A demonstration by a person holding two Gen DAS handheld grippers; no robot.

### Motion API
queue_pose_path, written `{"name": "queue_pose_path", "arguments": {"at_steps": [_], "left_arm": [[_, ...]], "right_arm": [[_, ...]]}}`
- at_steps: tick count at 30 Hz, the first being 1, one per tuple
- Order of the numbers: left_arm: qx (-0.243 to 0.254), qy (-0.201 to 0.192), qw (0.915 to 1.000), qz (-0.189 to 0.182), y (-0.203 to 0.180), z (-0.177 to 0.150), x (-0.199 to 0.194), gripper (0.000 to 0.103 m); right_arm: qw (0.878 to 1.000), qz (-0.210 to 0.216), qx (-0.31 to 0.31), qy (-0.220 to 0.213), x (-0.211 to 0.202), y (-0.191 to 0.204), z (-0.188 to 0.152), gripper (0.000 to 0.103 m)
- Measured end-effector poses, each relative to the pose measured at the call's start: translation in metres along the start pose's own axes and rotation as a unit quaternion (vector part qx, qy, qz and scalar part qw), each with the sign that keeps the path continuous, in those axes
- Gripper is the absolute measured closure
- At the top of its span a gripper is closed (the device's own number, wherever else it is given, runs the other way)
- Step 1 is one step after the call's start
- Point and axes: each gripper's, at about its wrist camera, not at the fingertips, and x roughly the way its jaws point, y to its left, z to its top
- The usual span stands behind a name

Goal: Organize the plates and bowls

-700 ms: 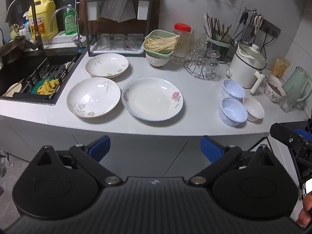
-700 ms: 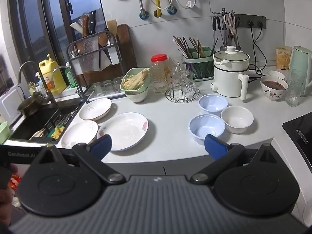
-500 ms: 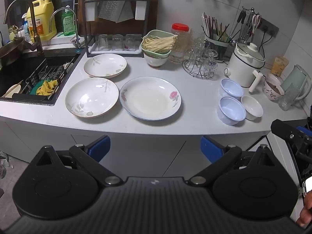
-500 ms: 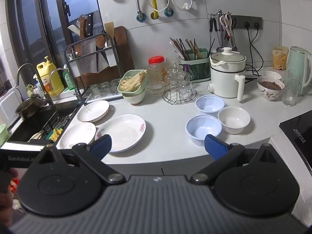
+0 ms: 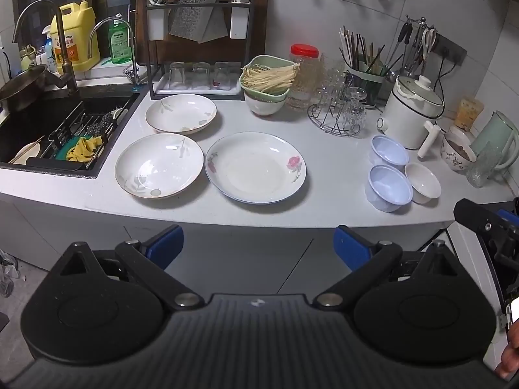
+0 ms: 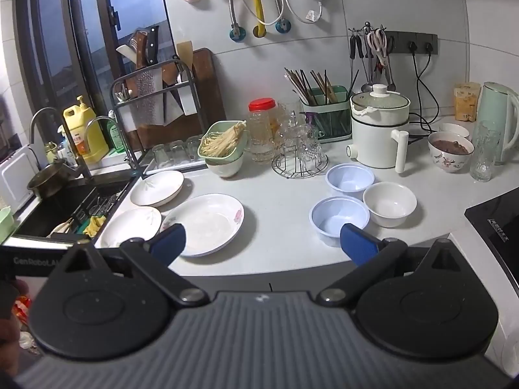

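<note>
Hovering short of the counter edge, the left gripper (image 5: 258, 243) and the right gripper (image 6: 262, 238) both stand with their blue-padded jaws spread wide and nothing between them, so no dish is in hand.

By the look of it the task has barely begun: every piece sits loose and unstacked on the pale grey countertop (image 5: 331, 175). In the left wrist view, nearest at about 12 o'clock lies the large white plate with pink flowers and a blue rim (image 5: 255, 166); just beside it at 11 o'clock is the white shallow plate with grey leaf print (image 5: 159, 165), and farther at 11 o'clock a second leaf-print white plate (image 5: 181, 113), near the black sink (image 5: 39, 129).

At 1 o'clock, well apart from the plates, cluster the near pale blue plastic bowl (image 5: 388, 188), the small white ceramic bowl (image 5: 422, 186) touching or nearly touching it, and behind them the far pale blue plastic bowl (image 5: 388, 154).

Left to do, I judge: stacking the three plates and nesting the three bowls.
</note>
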Motion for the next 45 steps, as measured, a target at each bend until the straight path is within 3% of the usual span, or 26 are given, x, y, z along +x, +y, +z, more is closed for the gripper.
{"name": "queue_pose_path", "arguments": {"at_steps": [45], "left_arm": [[0.000, 0.000, 1.0000, 0.000, -0.0059, -0.0038, 0.0006, 0.003]], "right_arm": [[1.000, 0.001, 0.002, 0.005, -0.0023, -0.0010, -0.0059, 0.000]]}}
